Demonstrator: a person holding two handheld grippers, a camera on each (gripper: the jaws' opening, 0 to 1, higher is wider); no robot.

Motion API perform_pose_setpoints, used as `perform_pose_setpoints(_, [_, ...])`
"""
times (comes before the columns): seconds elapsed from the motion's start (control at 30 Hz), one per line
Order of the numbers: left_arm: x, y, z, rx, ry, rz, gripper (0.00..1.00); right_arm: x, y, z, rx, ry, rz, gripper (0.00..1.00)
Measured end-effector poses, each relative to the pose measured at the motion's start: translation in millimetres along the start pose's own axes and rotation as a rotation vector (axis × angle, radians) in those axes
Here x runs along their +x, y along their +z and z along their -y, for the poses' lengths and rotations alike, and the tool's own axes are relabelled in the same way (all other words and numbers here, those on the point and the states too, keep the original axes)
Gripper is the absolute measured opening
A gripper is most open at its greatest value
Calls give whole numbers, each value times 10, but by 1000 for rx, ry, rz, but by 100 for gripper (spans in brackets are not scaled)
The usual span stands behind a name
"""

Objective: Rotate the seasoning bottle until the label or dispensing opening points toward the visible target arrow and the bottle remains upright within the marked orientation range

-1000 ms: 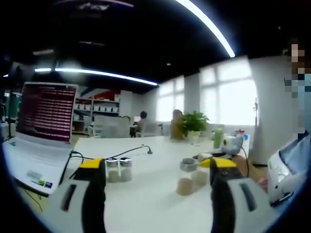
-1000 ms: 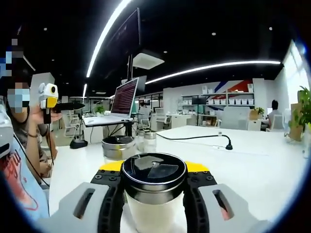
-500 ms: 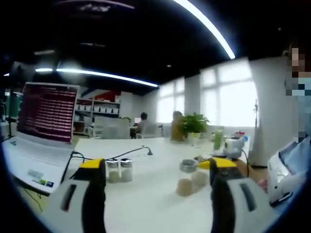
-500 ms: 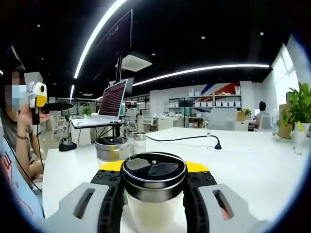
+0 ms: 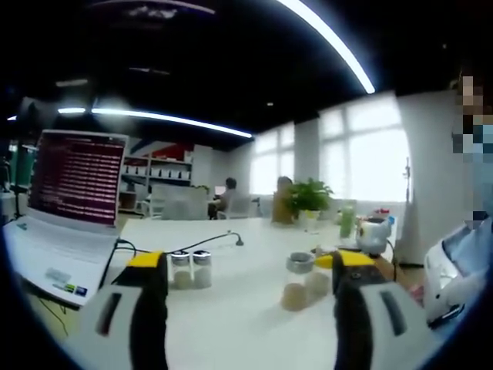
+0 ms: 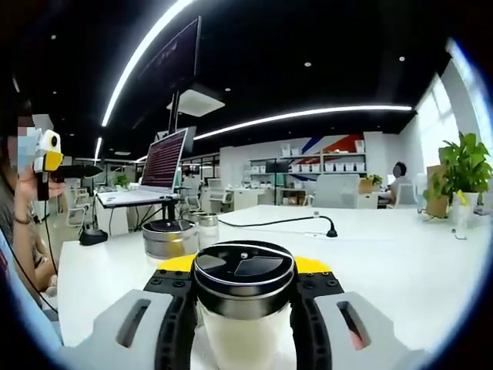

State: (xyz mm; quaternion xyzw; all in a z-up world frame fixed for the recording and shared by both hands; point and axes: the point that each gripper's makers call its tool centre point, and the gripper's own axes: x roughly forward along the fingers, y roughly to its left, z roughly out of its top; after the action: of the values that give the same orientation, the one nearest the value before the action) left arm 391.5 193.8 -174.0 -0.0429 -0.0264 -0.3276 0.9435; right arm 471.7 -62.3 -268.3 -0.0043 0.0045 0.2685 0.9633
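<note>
The right gripper (image 6: 243, 308) is pinching the clear glass seasoning bottle with a black and steel flip lid (image 6: 243, 279), upright over the white table (image 6: 400, 270). A steel-lidded jar (image 6: 169, 237) is standing just beyond it. The left gripper (image 5: 245, 266) is hanging spread, gripping nothing; two small shakers (image 5: 189, 269) and a brown-filled jar (image 5: 296, 281) are sitting ahead, near the open laptop (image 5: 65, 208) at left.

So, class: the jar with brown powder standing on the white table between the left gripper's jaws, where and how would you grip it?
Grip the brown-powder jar on its glass body, just under the metal cap, coming in level from the front. It stands upright and looks round, so the left gripper, open, could close on opposite sides. A second jar seems to stand close behind it, so keep the approach straight.
</note>
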Motion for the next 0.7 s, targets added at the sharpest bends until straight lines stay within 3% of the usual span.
perform_pose_setpoints(0.57, [-11,-10,-50,-8,12,-1,93,6,12,52,7,-116,35,45])
perform_pose_setpoints(0.7, [-22,3,-53,-10,12,3,92,14,-8,51,-41,-106,23,46])
